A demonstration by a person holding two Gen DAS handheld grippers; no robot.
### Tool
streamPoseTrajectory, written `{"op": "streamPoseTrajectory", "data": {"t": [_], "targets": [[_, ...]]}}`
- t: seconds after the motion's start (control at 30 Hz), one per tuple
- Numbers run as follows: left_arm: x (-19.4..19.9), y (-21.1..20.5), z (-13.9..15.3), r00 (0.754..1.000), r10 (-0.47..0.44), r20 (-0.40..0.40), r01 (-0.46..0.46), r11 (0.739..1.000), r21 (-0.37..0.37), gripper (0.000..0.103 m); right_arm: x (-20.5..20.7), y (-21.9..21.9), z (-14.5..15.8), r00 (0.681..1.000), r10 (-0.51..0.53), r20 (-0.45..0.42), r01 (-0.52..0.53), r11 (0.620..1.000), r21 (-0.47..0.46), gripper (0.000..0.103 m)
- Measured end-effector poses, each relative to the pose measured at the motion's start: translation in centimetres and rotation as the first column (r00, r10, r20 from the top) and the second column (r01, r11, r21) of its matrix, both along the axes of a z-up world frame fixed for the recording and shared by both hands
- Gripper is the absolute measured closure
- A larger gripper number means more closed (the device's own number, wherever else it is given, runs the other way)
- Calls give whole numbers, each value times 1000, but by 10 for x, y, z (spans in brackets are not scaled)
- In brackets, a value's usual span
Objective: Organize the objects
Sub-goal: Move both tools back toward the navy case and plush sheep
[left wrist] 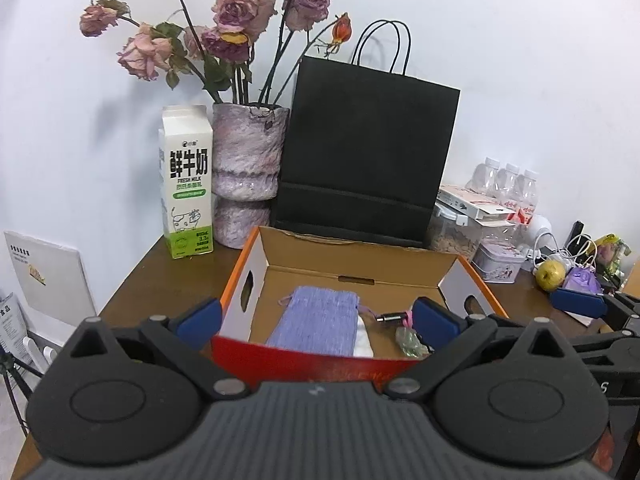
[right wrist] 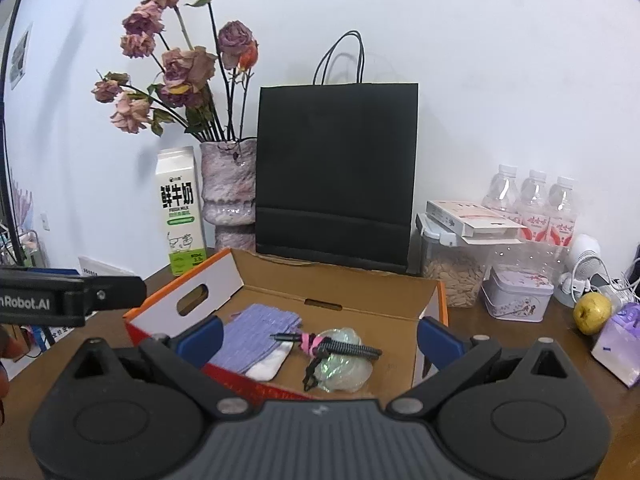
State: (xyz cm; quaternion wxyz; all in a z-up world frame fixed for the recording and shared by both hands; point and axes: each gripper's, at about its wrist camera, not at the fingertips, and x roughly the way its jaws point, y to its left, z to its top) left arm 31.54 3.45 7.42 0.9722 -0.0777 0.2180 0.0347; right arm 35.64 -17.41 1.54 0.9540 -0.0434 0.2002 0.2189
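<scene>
- Cardboard box (right wrist: pixel 400 300), open on the wooden table (left wrist: pixel 132 288), could be shoved if clipped by either tool.
- Lilac knitted pouch (right wrist: pixel 256 336) is seen inside it, beside a coiled cable (right wrist: pixel 340 347).
- Left gripper (left wrist: pixel 316 316) and right gripper (right wrist: pixel 320 332) are held spread wide, nothing grasped.
- Green apple (right wrist: pixel 592 313), still outside, could roll.
</scene>
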Motion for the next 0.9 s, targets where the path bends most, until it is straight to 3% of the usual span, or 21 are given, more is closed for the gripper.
{"op": "streamPoseTrajectory", "data": {"t": [0.33, 0.9], "targets": [[-49, -5, 4, 1000, -3, 21, 3, 1000, 4, 0, -42, -13, 2, 1000, -5, 4, 5, 1000, 8, 0], [-119, -5, -21, 998, 14, -61, -14, 1000, 0, 0, -115, -33, -13, 1000, -15, -17, 15, 1000, -3, 0]]}}
